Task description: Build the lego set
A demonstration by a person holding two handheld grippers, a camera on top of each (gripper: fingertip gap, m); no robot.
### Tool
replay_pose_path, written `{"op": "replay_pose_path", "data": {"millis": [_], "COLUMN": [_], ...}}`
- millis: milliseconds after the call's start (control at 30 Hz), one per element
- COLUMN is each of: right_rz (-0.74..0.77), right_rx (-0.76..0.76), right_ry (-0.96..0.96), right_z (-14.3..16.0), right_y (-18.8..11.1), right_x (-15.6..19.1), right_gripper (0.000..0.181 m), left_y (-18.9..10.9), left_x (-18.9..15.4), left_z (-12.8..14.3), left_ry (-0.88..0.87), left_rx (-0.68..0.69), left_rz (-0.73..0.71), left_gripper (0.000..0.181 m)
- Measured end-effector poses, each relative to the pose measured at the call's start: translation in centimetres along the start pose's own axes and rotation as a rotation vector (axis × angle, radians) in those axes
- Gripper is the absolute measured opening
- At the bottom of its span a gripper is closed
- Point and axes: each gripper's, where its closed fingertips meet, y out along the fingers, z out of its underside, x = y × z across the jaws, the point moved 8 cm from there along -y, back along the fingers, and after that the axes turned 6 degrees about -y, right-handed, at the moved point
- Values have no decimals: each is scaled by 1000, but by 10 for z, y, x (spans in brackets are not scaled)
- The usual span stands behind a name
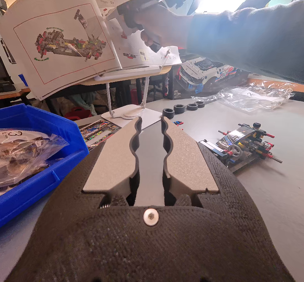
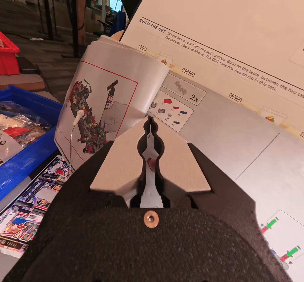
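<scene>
Nearest to the camera, the left gripper point(image 1: 151, 122) hangs low over the grey table point(image 1: 263, 200), its jaws apart with nothing between them. Just left of it stands a blue bin point(image 1: 41, 158) holding clear bags of pieces. A sticker sheet point(image 1: 98, 132) lies beside the bin. To the right, the half-built lego car point(image 1: 241, 145) rests on the table, and four black tyres point(image 1: 182, 108) sit in a row behind it. The instruction booklet point(image 1: 62, 43) stands open on a white stand point(image 1: 131, 112). The right gripper point(image 2: 150, 120) is at the booklet, its jaws together at the tips, against the page near the fold; whether they pinch the page, I cannot tell.
</scene>
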Motion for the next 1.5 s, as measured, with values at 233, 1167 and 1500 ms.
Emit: {"op": "replay_pose_path", "data": {"millis": [233, 1167, 1500], "right_rz": [30, 337, 239], "right_rx": [22, 86, 16], "right_ry": [-50, -909, -343], "right_z": [1, 9, -3], "right_y": [-6, 11, 5], "right_x": [-4, 50, 27], "right_gripper": [0, 0, 0], "left_y": [0, 11, 12], "left_x": [0, -3, -2], "left_z": [0, 18, 19], "left_ry": [2, 12, 11], "left_rx": [2, 90, 100], "left_rz": [-1, 6, 10], "left_gripper": [21, 19, 19]}}
